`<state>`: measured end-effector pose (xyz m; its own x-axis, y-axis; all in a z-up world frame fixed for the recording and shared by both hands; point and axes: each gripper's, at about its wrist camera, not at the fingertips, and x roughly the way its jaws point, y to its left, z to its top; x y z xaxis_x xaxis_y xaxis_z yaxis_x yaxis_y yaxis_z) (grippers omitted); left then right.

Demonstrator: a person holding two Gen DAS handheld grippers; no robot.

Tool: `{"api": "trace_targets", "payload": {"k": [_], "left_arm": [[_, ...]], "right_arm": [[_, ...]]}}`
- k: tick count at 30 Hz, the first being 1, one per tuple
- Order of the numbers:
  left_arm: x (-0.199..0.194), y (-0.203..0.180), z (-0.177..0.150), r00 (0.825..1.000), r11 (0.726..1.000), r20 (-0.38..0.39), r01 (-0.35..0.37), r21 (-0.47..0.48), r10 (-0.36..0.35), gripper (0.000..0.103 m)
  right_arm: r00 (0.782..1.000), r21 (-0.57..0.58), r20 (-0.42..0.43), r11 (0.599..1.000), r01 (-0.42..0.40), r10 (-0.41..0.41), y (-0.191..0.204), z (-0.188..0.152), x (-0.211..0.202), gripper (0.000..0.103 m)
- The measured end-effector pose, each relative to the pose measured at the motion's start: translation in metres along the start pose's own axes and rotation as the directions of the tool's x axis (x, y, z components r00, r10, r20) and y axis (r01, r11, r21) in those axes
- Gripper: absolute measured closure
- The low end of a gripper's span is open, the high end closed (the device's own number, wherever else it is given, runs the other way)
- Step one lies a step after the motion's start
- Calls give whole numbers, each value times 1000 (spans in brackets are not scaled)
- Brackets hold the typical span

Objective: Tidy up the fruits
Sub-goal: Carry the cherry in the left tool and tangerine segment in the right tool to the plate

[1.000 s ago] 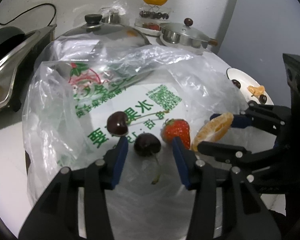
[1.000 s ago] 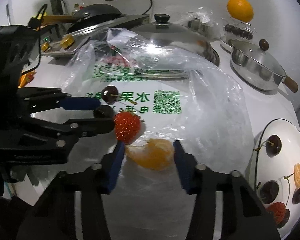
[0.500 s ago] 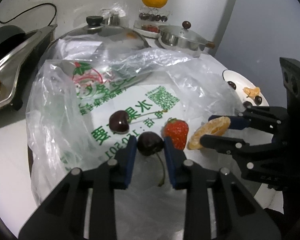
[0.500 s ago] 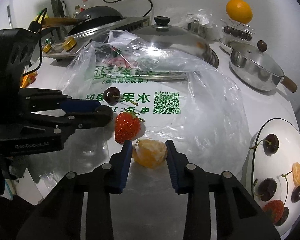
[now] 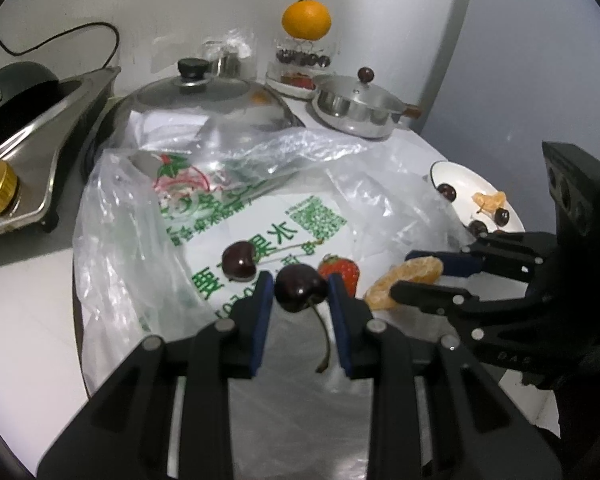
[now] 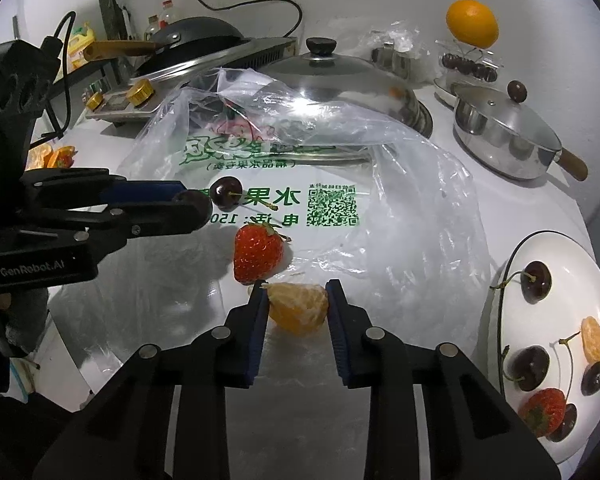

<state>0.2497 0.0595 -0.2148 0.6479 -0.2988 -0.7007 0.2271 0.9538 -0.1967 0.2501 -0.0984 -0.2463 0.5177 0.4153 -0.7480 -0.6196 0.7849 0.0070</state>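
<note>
Holding cherries, strawberry, segment: white plate [image 6: 556, 248]

We see a dark red cherry [image 5: 300, 288], red strawberry [image 6: 258, 254], orange segment [image 6: 300, 306], clear bag [image 6: 380, 184] with green print, white plate [image 6: 572, 264], black grippers with blue pads [image 6: 259, 328].

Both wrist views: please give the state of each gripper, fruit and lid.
Left gripper: shut on dark red cherry.
Right gripper: jaws just closing, pressing on peeled orange segment.
Red strawberry: loose on clear plastic bag.
Large steel lid: resting closed.
</note>
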Motion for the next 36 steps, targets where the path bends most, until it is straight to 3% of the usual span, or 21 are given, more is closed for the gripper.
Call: {"api": "trace_targets", "payload": {"k": [15,36], "left_arm": [[-14,-22,13,999,1000,41,-5,30,4,74],[-2,-90,34,999,994,42,18,109,-23,74]], "right_arm": [[996,-3,81,1000,25,-25,-9,8,-38,72],[986,77,131,993,94,-103,-71,-16,-86,72]]}}
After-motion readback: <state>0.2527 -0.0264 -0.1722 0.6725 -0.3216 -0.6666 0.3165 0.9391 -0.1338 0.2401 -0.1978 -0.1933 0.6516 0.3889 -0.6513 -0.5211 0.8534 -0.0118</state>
